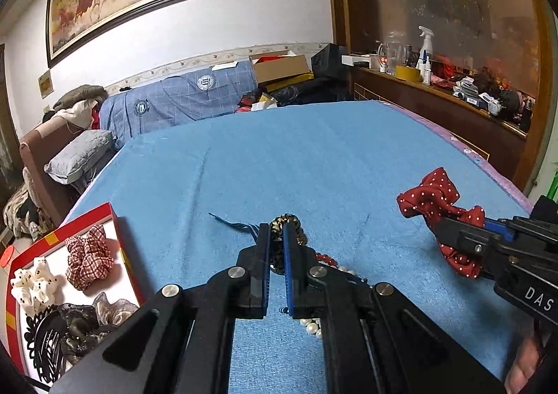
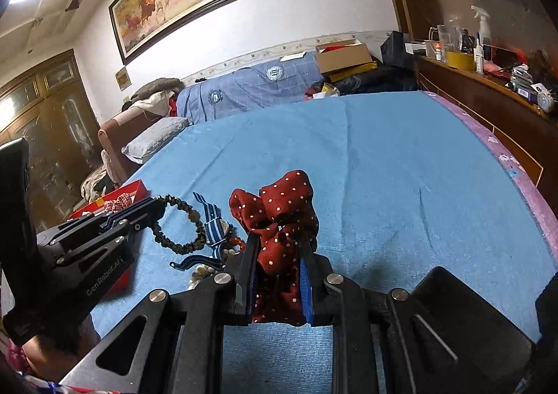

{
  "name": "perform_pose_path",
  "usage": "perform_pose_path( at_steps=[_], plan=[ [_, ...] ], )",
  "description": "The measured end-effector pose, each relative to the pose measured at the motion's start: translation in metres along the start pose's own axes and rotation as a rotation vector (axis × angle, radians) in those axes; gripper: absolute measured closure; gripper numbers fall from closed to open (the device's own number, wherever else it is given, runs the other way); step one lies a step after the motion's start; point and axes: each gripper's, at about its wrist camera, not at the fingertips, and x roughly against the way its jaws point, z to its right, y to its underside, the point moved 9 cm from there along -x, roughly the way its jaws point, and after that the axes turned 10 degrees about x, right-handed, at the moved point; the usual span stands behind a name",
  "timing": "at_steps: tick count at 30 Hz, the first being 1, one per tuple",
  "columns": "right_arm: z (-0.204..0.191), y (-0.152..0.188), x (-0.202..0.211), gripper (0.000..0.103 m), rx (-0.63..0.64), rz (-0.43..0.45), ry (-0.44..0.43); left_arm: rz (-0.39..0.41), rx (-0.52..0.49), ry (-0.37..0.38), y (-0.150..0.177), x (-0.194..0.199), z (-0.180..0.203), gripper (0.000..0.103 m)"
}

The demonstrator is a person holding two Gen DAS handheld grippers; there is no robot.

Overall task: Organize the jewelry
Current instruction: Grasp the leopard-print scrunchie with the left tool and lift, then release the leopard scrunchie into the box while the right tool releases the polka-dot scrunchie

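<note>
In the red box [image 1: 117, 219] left of the left gripper [image 1: 277, 237]: checked, white, dark scrunchies. Left gripper pinches a coil band [image 1: 289, 221]; right gripper [image 2: 279, 247] pinches a dotted scrunchie [image 2: 279, 212] over the blanket [image 1: 314, 157].

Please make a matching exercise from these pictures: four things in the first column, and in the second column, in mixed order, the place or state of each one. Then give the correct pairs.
Things:
1. red dotted scrunchie
2. dark braided hair tie
3. checked scrunchie
4. pearl beads

Places or states:
A. lying inside the red box
B. clamped in the right gripper
C. lying on the blue cloth under the left gripper
D. clamped in the left gripper

Pairs: 1-B, 2-D, 3-A, 4-C
</note>
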Motion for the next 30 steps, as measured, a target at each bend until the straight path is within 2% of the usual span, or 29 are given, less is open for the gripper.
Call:
perform_pose_path(
  at_steps=[8, 30],
  plan=[
    [0.0, 0.002, 0.001, 0.082, 0.003, 0.002, -0.012, 0.027, -0.008, -0.026, -0.002, 0.004, -0.002, 0.097],
    [-0.009, 0.003, 0.005, 0.082, 0.039, 0.024, -0.04, 0.054, -0.011, -0.035, -0.004, 0.013, -0.004, 0.097]
  ],
)
